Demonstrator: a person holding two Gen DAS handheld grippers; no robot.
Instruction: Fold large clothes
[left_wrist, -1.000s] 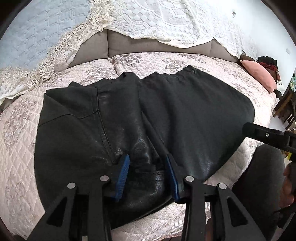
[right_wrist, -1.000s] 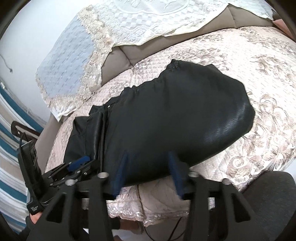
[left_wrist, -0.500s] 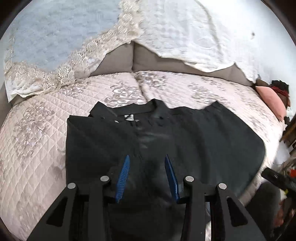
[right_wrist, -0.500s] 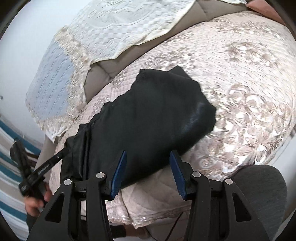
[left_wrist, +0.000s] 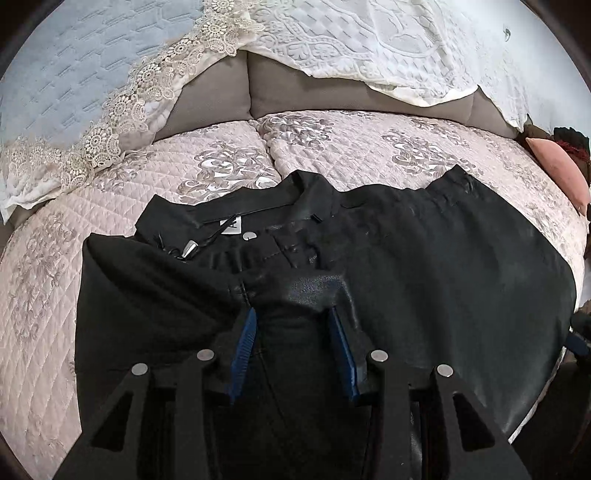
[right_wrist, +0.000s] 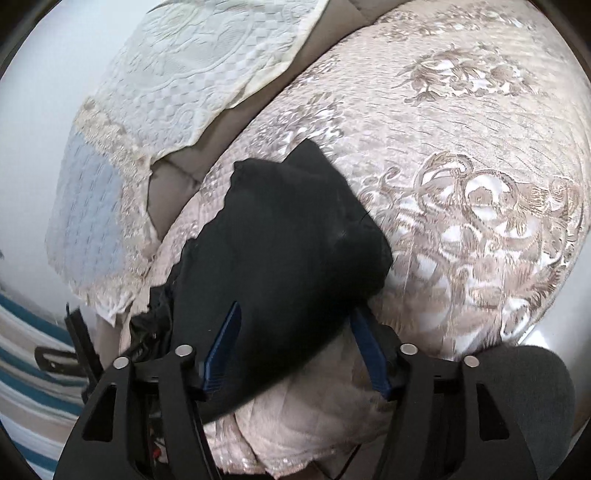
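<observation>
A large black leather-look garment lies spread on the quilted bed, its waistband with a white label and a silver button at the far side. My left gripper is open, its blue pads straddling a raised fold of the garment near the middle. In the right wrist view the garment lies on the bed's near corner. My right gripper is open above the garment's near edge and holds nothing.
The bed has a pale pink quilted cover and a grey headboard draped with lace cloths. A pink pillow lies at the right. The bed's corner drops off below my right gripper. A striped surface shows at the left.
My left gripper has moved in low over the garment's middle, where a fold now stands between its pads. My right gripper has moved closer to the garment's near edge. Both stay open.
</observation>
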